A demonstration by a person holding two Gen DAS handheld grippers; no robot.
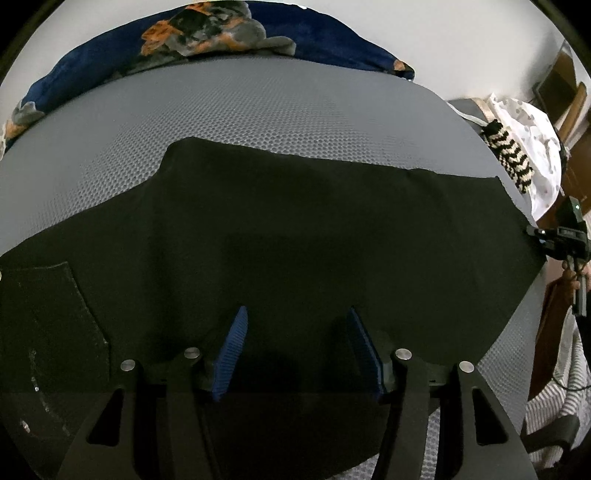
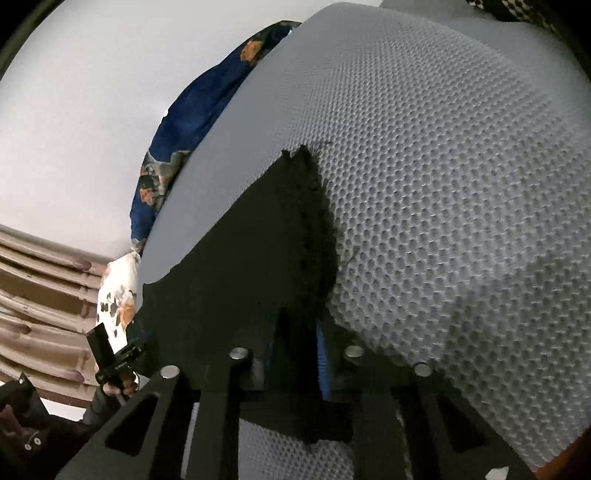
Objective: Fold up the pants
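- The grey honeycomb-mesh mattress (image 1: 280, 107) of a bed fills most of both views and serves as the flat place for folding; its open far half leaves room for cloth to be carried over.
- A dark blue blanket with orange and grey patches (image 1: 207, 33) is bunched along the mattress's far edge against the white wall, out of the working area.
- The black cloth pants (image 1: 295, 221) lie spread flat across the near half of the mattress, with a stitched back pocket (image 1: 48, 314) showing at the left and a raw, frayed hem at the right end, seen close in the right wrist view (image 2: 314, 221). Laid out lengthwise like this, they look ready for a fold along or across the legs.
- A white spotted cloth with a black-and-cream zigzag knit piece (image 1: 509, 155) sits past the mattress's right end, well apart from the pants.
- The left gripper (image 1: 295, 332) hangs over the pants near their close edge, its blue-padded fingers (image 1: 232, 350) standing about half open with only flat cloth beneath them; nothing is pinched, so it seems placed to take the edge.
- The right gripper (image 2: 295, 354) is at the hem end, fingers (image 2: 322, 365) nearly closed with black cloth lying between them, apparently nipping the hem to lift it.
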